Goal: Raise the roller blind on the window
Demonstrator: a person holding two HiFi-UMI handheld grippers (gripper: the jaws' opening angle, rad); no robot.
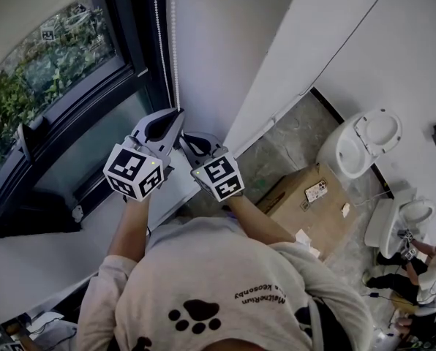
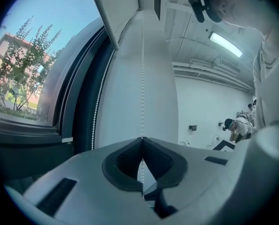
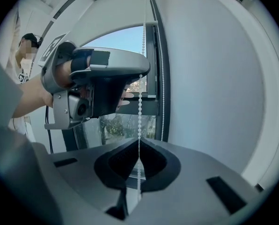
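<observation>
Left gripper [image 2: 142,138] clamped on bead chain [image 2: 142,78]; right gripper [image 3: 139,139] clamped lower down.

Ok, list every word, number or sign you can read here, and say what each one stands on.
No text reads clearly.
Grey shirt: small black print beside a paw print, upside down, too blurred to read.
Brown cardboard box: white label, too small to read.
Left marker cube, right marker cube: black-and-white square patterns, no letters.

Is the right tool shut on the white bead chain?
Shut: the right tool pinches the white bead chain, its jaws together with no gap beside the beads.
</observation>
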